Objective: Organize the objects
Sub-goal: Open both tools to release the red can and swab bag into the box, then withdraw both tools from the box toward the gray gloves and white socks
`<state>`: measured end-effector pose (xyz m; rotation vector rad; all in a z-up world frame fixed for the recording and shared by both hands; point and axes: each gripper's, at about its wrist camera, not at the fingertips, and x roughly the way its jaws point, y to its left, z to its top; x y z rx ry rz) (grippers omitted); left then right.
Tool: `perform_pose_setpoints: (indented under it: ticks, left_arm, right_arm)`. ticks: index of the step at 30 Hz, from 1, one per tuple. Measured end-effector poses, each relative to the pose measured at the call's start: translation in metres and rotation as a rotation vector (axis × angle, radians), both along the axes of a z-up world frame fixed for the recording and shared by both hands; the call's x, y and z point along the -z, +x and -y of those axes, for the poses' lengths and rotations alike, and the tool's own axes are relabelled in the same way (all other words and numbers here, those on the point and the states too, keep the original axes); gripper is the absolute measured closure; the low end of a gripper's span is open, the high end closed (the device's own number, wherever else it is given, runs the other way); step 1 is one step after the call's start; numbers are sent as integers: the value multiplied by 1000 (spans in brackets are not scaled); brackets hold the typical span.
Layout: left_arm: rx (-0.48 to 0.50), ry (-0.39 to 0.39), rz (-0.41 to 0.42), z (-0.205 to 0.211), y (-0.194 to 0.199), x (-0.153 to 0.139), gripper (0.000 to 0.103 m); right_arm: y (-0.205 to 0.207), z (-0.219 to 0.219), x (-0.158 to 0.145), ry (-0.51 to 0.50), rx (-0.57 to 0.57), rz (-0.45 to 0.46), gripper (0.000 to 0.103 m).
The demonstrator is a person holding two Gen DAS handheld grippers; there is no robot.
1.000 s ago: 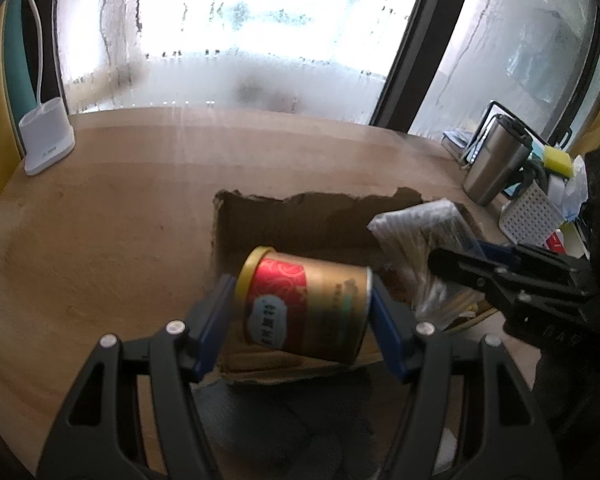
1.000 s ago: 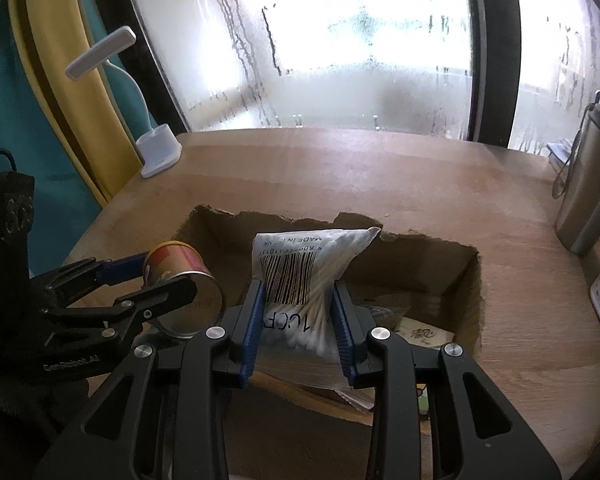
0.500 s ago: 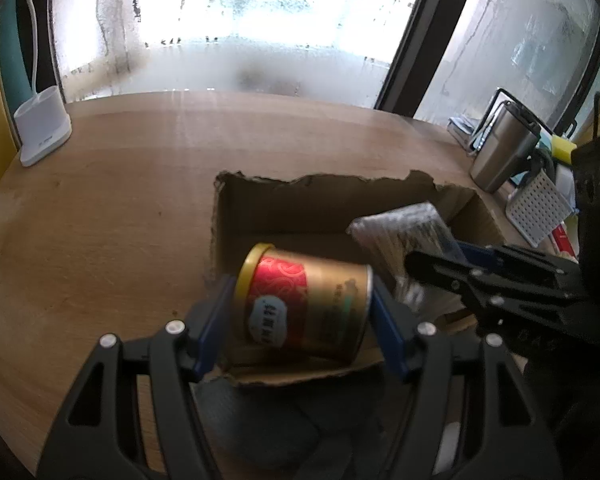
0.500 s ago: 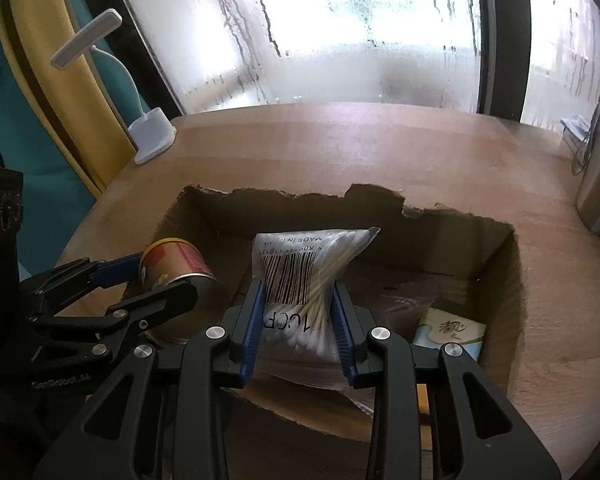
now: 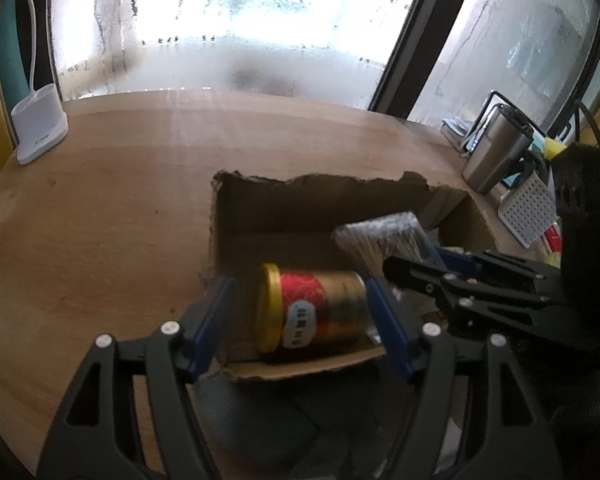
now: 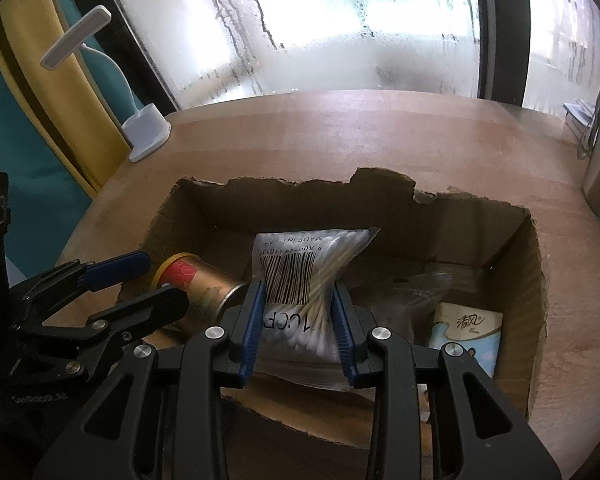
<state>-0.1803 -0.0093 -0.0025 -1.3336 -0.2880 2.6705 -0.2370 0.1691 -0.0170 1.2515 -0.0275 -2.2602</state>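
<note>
A gold and red can with a yellow lid lies on its side in the near left corner of the torn cardboard box. My left gripper straddles it and its jaws are opening; a gap shows between the left pad and the lid. The can and the left gripper also show at the left of the right wrist view. My right gripper is shut on a clear bag of cotton swabs, held over the middle of the box. The bag appears beside the can.
Inside the box lie a tissue pack and a clear plastic wrapper. A white lamp base stands at the table's far left. A steel tumbler and a white perforated basket stand at the right. Grey cloth lies before the box.
The left jaws have widened and the can has dropped from between them into the box. The right gripper has sunk slightly toward the box with the swab bag.
</note>
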Motion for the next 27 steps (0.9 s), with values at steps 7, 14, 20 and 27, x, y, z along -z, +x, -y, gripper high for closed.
perform_pose_setpoints:
  ticks: [7,14,20,27]
  left_arm:
    - [-11,-4,-23,2,5,-7,33]
    - [-41,-8,-62,5,13,-15,21]
    - [-49,-7,-67,5,19,-17,21]
    - [-72,3,-70,10,29,-19,21]
  right_arm:
    - [1,6,3,4,-1,14,66]
    - [6,7,-2,-9,-16,7,39]
    - [15,5,-6,-2,-12,-8,39]
    - [24,11,-5,-3,-48,5,39]
